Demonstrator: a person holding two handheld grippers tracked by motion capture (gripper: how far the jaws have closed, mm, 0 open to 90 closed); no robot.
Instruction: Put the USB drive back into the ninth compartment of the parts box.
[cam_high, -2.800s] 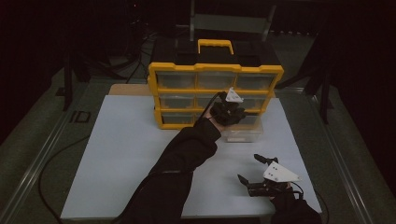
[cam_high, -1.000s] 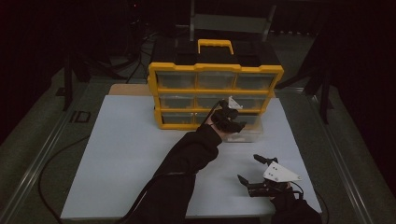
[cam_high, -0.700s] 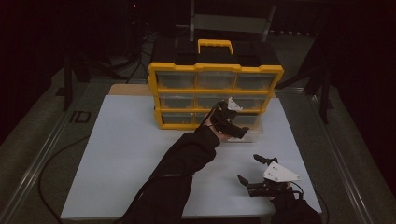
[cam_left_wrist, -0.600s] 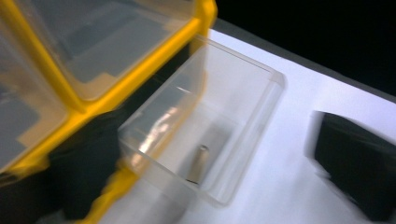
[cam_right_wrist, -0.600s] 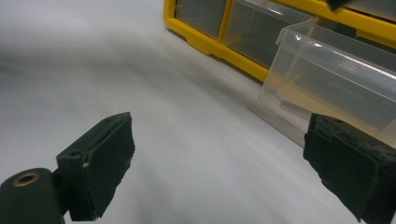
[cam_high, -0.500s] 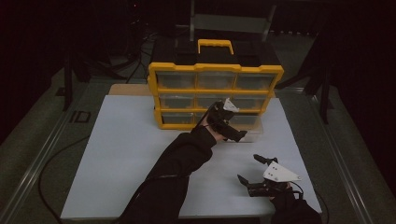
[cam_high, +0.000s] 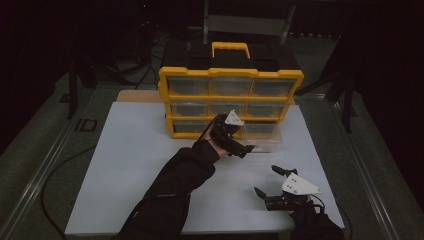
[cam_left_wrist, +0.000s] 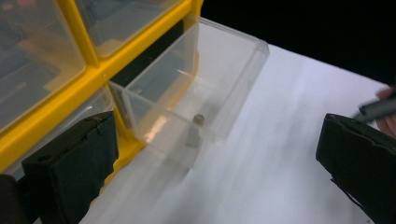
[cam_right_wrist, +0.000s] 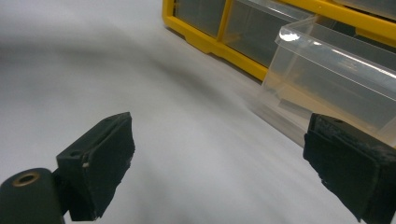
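The clear drawer (cam_left_wrist: 196, 98) sticks out of the yellow organizer's (cam_high: 230, 80) bottom row (a small dark piece inside). The left gripper (cam_high: 239, 145), fingers just spread, sits beside it; the right gripper (cam_high: 274, 184) gapes, empty, over the white surface (cam_high: 130, 165).

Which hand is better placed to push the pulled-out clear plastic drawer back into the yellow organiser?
Left. The left gripper, jaws open, is right beside the clear plastic drawer; the right gripper rests nearer the table's front edge.

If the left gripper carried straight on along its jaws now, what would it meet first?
Most likely the clear drawer pulled out of the yellow organizer. The left gripper has just opened, with nothing between its jaws; depth is hard to judge.
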